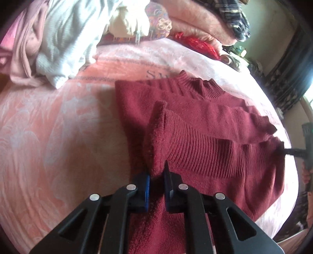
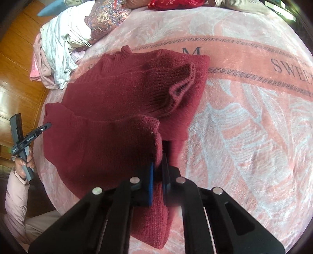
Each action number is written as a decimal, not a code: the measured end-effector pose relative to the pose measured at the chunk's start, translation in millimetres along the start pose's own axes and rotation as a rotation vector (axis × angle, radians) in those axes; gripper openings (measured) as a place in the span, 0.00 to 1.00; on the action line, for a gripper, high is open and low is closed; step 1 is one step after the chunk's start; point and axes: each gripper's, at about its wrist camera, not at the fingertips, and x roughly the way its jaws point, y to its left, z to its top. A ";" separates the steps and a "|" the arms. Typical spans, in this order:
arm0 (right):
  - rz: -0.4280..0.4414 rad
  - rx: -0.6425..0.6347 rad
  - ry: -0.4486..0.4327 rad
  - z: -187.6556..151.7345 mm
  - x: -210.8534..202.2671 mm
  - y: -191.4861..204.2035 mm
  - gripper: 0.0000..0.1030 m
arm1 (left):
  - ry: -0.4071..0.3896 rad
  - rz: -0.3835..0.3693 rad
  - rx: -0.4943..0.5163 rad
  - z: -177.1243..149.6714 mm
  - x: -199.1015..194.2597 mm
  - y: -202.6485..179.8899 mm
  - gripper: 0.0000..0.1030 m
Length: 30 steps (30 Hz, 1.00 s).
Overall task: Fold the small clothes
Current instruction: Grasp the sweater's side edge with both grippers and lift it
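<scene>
A dark red knit sweater [image 1: 205, 109] lies partly folded on a pink blanket, its ribbed collar at the far side. In the left wrist view my left gripper [image 1: 157, 173] is shut on a lifted corner of its ribbed hem, pinched between the blue pads. My right gripper [image 1: 281, 150] shows at the far right edge, its tip on the sweater's other end. In the right wrist view the sweater [image 2: 109, 93] has a sleeve cuff lying across it, and my right gripper [image 2: 158, 164] is shut on a raised hem corner. My left gripper [image 2: 47, 125] grips the left edge.
The pink patterned blanket [image 1: 49, 127] covers the bed. A pile of white and pink clothes [image 2: 58, 45] sits at the far left edge, with a patterned cushion [image 2: 105, 17] and a red cloth [image 1: 197, 44] behind. A person's hand [image 2: 25, 162] holds the left gripper over wooden floor [image 2: 17, 58].
</scene>
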 end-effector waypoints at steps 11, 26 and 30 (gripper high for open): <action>-0.038 0.010 0.054 9.6 27.6 4.4 0.26 | 0.086 0.034 -0.018 -1.5 35.2 1.0 0.20; 0.105 -0.069 -0.044 -5.4 -26.6 22.9 0.06 | 0.008 -0.027 -0.038 -8.4 1.7 -10.0 0.10; 0.108 -0.082 -0.118 8.3 -53.0 32.0 0.06 | -0.088 -0.064 -0.104 6.1 -24.7 -1.8 0.10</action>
